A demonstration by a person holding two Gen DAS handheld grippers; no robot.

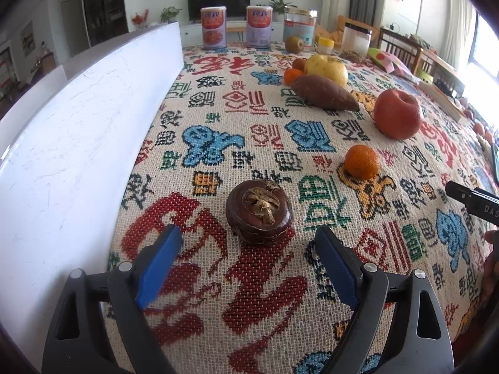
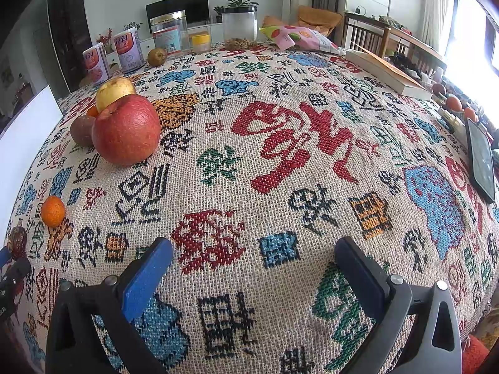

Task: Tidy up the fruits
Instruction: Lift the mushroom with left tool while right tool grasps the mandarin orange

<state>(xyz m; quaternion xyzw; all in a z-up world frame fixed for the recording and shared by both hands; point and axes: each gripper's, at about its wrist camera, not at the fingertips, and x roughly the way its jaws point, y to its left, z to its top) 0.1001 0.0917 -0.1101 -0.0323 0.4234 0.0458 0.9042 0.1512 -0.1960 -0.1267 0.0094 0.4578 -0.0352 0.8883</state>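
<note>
With both the left gripper (image 1: 248, 249) and right gripper (image 2: 254, 263) standing released and empty, the dark-brown round mangosteen-like fruit (image 1: 259, 212), small orange tangerine (image 1: 361, 162) and big red apple (image 1: 397, 113) lie scattered apart on the patterned woven desk cloth (image 1: 218, 118), so sorting looks largely undone.

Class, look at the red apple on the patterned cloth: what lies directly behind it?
Behind the red apple sit a yellow apple, a brownish fruit and a sliver of orange fruit; their lower parts are covered.

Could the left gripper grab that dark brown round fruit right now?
Probably yes. The left gripper is open, and the dark brown fruit sits on the tablecloth just ahead of its blue fingers, with nothing between them.
</note>
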